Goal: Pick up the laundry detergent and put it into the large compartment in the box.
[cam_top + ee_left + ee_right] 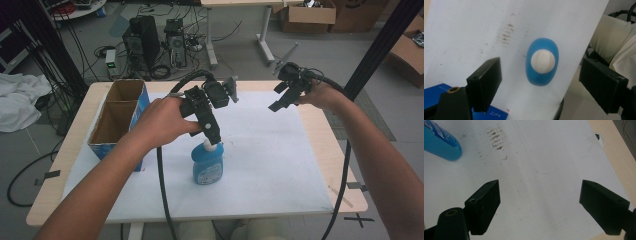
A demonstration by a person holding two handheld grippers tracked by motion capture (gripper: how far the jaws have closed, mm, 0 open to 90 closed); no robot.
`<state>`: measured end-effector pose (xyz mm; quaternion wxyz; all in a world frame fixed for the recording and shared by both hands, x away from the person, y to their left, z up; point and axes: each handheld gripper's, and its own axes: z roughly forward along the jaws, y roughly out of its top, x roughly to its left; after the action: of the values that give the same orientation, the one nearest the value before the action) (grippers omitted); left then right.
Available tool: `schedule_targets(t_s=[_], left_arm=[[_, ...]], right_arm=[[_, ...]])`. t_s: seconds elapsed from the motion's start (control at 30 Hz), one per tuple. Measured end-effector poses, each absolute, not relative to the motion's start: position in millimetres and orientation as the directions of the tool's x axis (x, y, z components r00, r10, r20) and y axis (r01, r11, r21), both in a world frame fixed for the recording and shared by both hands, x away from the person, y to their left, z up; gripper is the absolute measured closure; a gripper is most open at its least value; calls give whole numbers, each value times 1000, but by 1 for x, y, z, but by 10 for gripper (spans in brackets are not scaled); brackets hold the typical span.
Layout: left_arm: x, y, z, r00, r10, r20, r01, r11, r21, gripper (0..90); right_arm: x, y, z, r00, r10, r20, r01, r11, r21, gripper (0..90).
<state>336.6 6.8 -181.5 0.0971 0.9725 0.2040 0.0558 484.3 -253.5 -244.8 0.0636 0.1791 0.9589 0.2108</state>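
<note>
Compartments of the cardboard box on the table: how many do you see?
2. The cardboard box at the table's left edge has a far compartment and a near compartment, both apparently empty.

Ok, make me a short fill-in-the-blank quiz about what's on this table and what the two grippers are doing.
1. The left gripper hangs above the blue bottle with its jaws ____.
2. The bottle's cap is ____ in colour.
3. The cardboard box stands on the bottle's ____ in the high view.
4. The right gripper holds ____.

Missing words: open; white; left; nothing

Dim, bluish, even light throughout, with soft shadows, mild blur, and coarse grain up close.
</note>
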Motion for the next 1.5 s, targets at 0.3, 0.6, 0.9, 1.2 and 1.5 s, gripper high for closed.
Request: schedule_targets(t_s=[0.3, 0.6, 0.9, 1.2, 1.5], left_arm=[[342, 9, -198, 921, 383, 68, 364, -909, 202, 190], [343, 10, -209, 930, 365, 51, 348, -916, 200, 184], [343, 7, -217, 935, 351, 48, 336, -921, 198, 183], [342, 3, -241, 936, 351, 38, 342, -927, 154, 182], [343, -1, -255, 943, 331, 27, 324, -937, 133, 185]], right_arm=[[484, -254, -244, -927, 372, -46, 318, 847, 427, 171], [485, -254, -246, -925, 378, -44, 326, 847, 420, 170], [486, -251, -247, -928, 371, -44, 320, 850, 418, 169], [486, -252, -248, -927, 371, -46, 320, 852, 414, 169], [485, -251, -248, -930, 364, -47, 313, 854, 415, 169]])
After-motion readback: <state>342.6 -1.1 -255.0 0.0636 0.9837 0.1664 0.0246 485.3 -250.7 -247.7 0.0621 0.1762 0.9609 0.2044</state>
